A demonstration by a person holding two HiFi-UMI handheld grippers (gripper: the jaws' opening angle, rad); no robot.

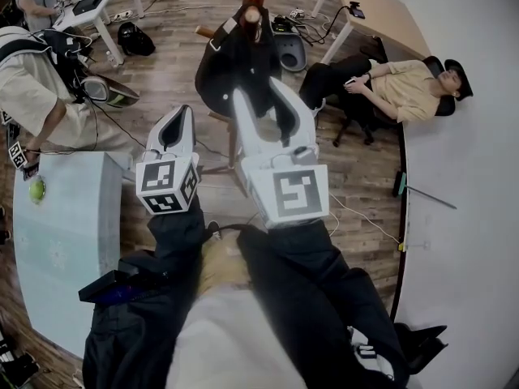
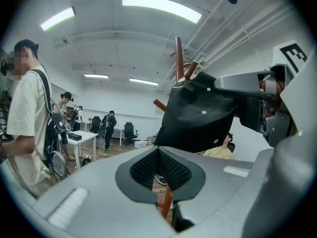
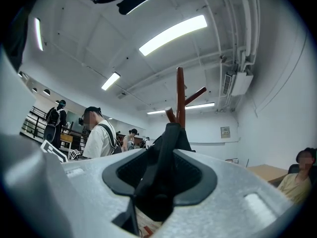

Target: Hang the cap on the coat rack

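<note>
**2 grippers at the rack, cap up among the pegs**

2 hand-held grippers point up the frame in the head view. In front of them the black fabric cap point(image 1: 231, 67) sits draped over the top of the reddish-brown wooden coat rack point(image 1: 252, 14), upper centre of the frame. 1 rounded peg tip pokes out just above the crown.

The right gripper point(image 1: 259, 94), the larger one at centre frame, has its jaws spread wide. In its own view the cap's brim runs edge-on straight up the gap between the pads, so the brim is between them and not pinched. The rack's pole and 2 slanting pegs rise right behind the cap there.

The left gripper point(image 1: 185, 113), just left of centre, has its jaws drawn together at the tips with nothing between them. From its view the cap fills the upper middle, hanging against the pegs, with the right gripper's body beside it at the right edge.

At the right of the head view, a seated person in a yellow shirt point(image 1: 405, 87) leans back in a chair. At upper left stands a person in a cream T-shirt point(image 1: 32, 87). At lower left, a small green ball point(image 1: 36, 190) rests on a pale blue-grey table point(image 1: 77, 250).
</note>
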